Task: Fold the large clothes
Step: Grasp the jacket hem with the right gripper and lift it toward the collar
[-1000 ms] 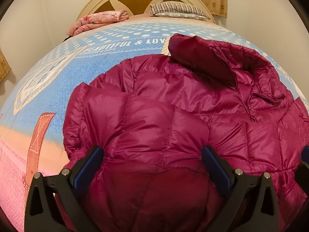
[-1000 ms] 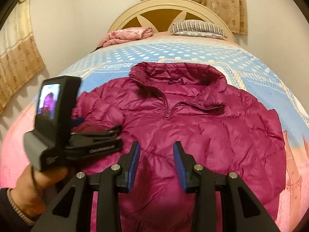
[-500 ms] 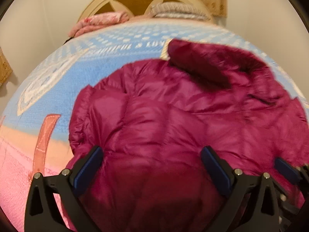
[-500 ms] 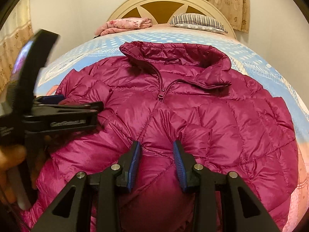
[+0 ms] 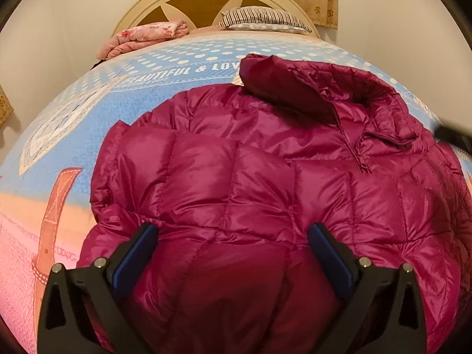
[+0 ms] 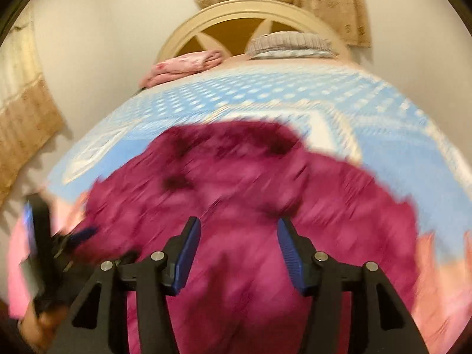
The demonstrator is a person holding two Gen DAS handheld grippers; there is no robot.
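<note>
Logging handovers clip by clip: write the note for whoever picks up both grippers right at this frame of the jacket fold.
Left gripper: fingers wide open over the near part of the magenta puffer jacket, gripping nothing.
Right gripper: open, empty, above the jacket's lower middle; its view is motion-blurred.
Jacket: front up on the bed cover, zipped, collar toward the headboard, left-side sleeve already laid in over the body.
Done: jacket spread, that sleeve apparently folded.
Left: the other side cannot be judged from these views; likely fold it in, then fold bottom to collar.
</note>
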